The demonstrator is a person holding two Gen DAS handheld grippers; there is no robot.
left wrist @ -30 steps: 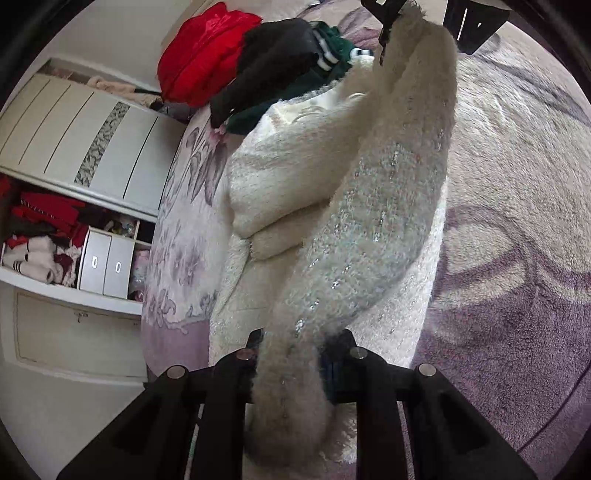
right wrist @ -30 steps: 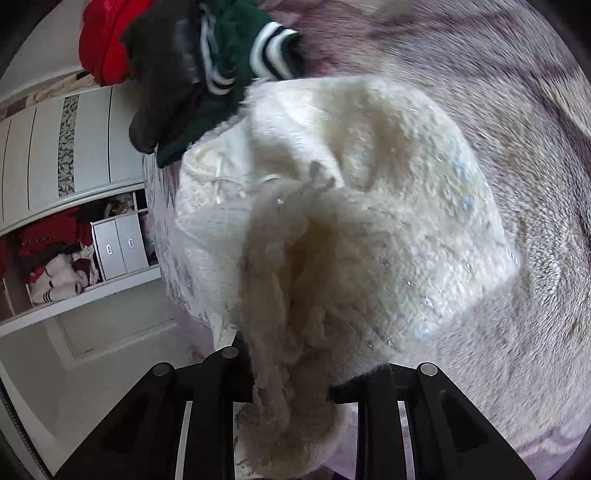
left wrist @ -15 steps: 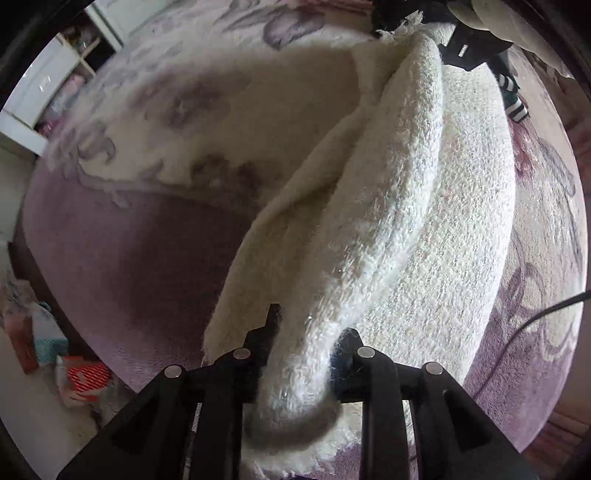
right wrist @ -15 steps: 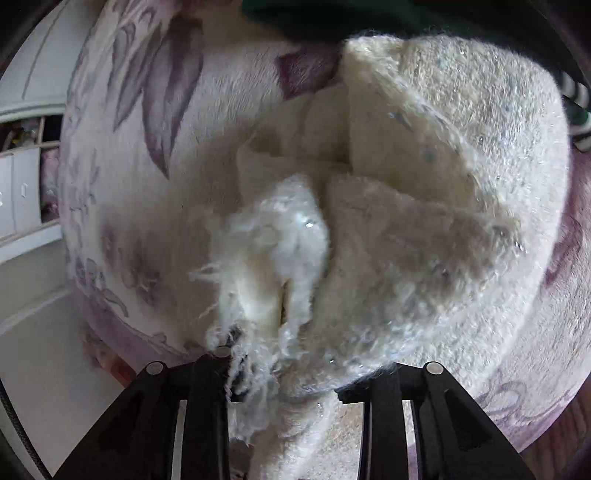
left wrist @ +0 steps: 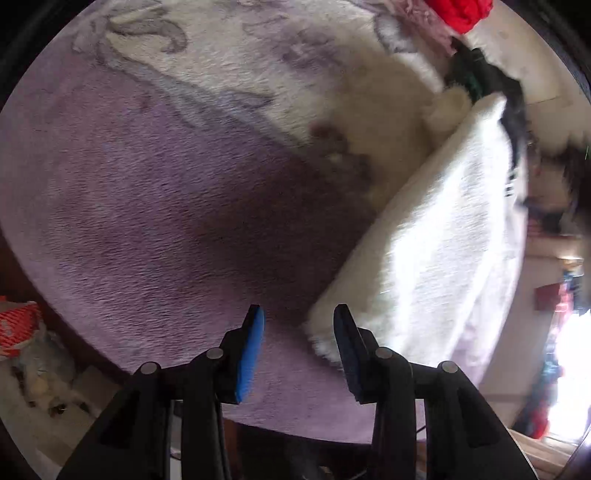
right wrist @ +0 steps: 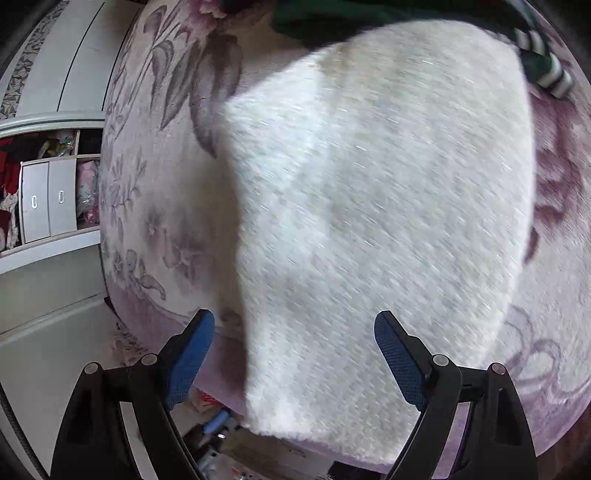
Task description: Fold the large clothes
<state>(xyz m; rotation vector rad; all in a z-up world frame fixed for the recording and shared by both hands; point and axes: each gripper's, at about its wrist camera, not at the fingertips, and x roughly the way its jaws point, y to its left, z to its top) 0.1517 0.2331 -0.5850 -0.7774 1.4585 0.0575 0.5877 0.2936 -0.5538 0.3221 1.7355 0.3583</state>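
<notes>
A fluffy cream-white garment (right wrist: 369, 206) lies spread on a bed under a purple flowered blanket (right wrist: 155, 206). In the right wrist view it fills the middle, and its near hem falls between the jaws of my right gripper (right wrist: 295, 332), which are opening wide without pressing on it. In the left wrist view the same white garment (left wrist: 436, 243) runs from the far right down to a corner beside my left gripper (left wrist: 299, 317). The left jaws are opening too, with only purple blanket (left wrist: 155, 206) between the blue pads (left wrist: 251, 350).
A green striped garment (right wrist: 546, 62) lies at the far edge of the white one. A red garment (left wrist: 465, 11) sits at the back of the bed. A white wardrobe with drawers (right wrist: 48, 199) stands to the left; clutter lies on the floor (left wrist: 22, 332) beside the bed.
Both grippers have let go of the white garment, which now lies flat on the bed. Both hands swept across the bed towards its near edge, and the left one rolled.
</notes>
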